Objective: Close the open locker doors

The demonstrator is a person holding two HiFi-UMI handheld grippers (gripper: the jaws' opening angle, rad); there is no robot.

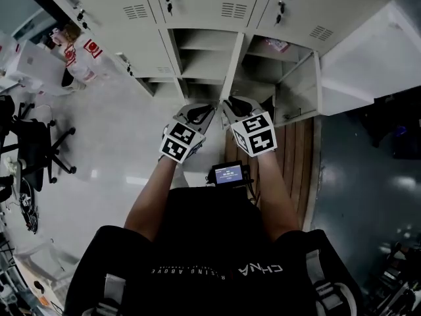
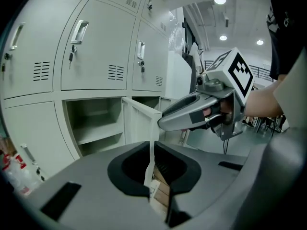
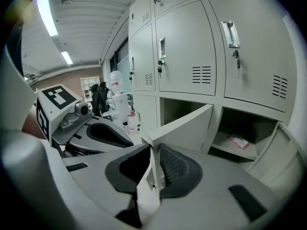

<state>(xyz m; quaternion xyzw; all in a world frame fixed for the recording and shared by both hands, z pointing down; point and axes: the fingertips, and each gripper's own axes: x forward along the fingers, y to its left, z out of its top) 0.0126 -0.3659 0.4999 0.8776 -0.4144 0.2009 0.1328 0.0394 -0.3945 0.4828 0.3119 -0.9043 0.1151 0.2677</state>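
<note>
Two lower lockers stand open. The middle locker door (image 1: pixel 231 68) swings out toward me, and both grippers meet at its free edge. In the right gripper view that door (image 3: pixel 184 123) runs into my right gripper (image 3: pixel 152 171), whose jaws are closed on its thin edge. My left gripper (image 2: pixel 150 169) has the same pale door edge (image 2: pixel 141 121) in the narrow slit between its pads. From above, the left gripper (image 1: pixel 200 114) and right gripper (image 1: pixel 230 105) sit side by side. The right-hand locker door (image 1: pixel 299 91) also hangs open.
A pink packet (image 3: pixel 238 141) lies on the shelf of the right open locker. Upper lockers (image 1: pixel 197 2) are closed. A wooden floor board (image 1: pixel 296 157) lies below the lockers, an office chair (image 1: pixel 33 143) stands left, and bottles (image 1: pixel 79 54) stand by the left locker row.
</note>
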